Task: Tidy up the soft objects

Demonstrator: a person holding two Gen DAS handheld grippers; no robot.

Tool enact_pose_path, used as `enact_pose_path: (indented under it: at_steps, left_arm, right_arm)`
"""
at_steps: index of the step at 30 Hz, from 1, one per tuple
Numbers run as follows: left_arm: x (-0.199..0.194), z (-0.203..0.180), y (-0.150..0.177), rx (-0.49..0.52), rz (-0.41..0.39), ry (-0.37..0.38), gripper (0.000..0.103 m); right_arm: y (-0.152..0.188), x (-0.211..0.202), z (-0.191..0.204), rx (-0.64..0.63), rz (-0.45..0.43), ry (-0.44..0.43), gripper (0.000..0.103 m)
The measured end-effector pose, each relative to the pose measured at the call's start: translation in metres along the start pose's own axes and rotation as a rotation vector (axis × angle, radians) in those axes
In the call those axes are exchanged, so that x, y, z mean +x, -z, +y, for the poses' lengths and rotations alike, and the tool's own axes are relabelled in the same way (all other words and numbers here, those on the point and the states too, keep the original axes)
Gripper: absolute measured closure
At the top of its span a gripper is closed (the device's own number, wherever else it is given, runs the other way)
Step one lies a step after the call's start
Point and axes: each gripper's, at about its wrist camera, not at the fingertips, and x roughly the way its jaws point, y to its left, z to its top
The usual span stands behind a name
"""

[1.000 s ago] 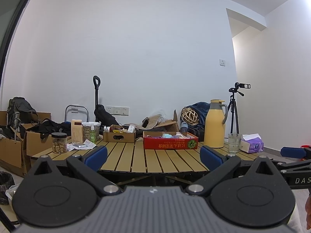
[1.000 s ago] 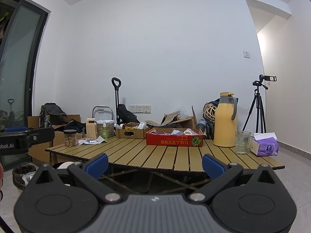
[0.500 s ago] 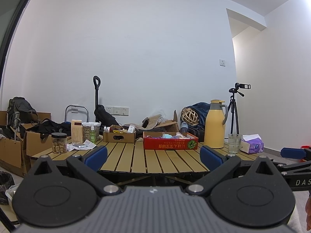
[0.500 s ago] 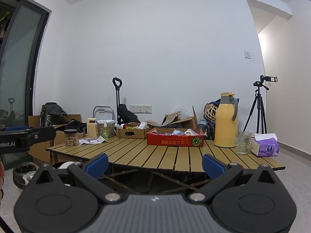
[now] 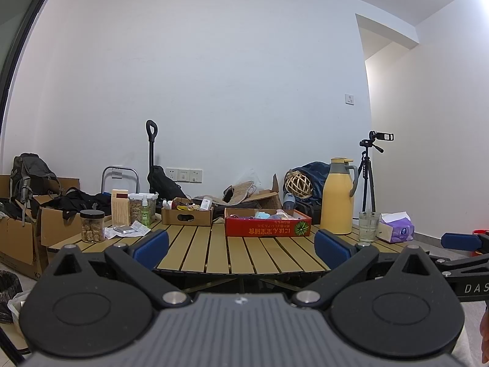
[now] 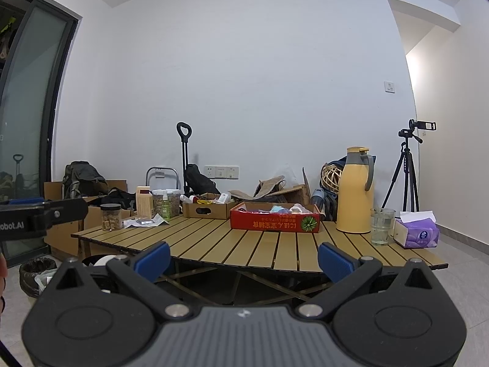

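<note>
A red cardboard box (image 5: 267, 227) (image 6: 275, 224) stands at the back of the wooden slat table (image 5: 238, 250) (image 6: 244, 244); several small soft things in pale blue, pink and white (image 5: 270, 214) (image 6: 284, 208) poke over its rim. My left gripper (image 5: 241, 244) is open and holds nothing, level with the table's near edge. My right gripper (image 6: 244, 258) is open too, held in front of the table's near edge. The right gripper's blue finger (image 5: 461, 241) shows at the right edge of the left wrist view.
On the table stand a brown box of bottles (image 5: 187, 216), a snack jar (image 5: 92, 226), a yellow thermos (image 5: 337, 195), a glass (image 5: 369, 226) and a purple tissue pack (image 5: 396, 231). Cardboard boxes, bags and a bin (image 6: 36, 272) sit left; a tripod (image 6: 408, 168) stands right.
</note>
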Motion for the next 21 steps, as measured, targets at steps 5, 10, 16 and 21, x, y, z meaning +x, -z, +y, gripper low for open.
enact_pose_path:
  at_steps: [5,10,16,21]
  left_arm:
    - [0.0,0.0,0.0,0.0,0.001,0.001,0.0]
    - [0.0,0.0,0.0,0.0,0.001,0.0,0.0]
    - [0.003,0.0,0.0,-0.003,0.008,0.005,0.0]
    - [0.012,-0.004,0.002,-0.009,0.003,0.04,0.0]
  right_arm:
    - [0.0,-0.001,0.0,0.003,-0.002,0.007,0.0]
    - [0.0,-0.001,-0.001,0.004,-0.002,0.009,0.0]
    - [-0.002,0.002,-0.002,-0.001,-0.002,0.011,0.0]
    - [-0.001,0.012,-0.004,0.003,0.007,0.014,0.0]
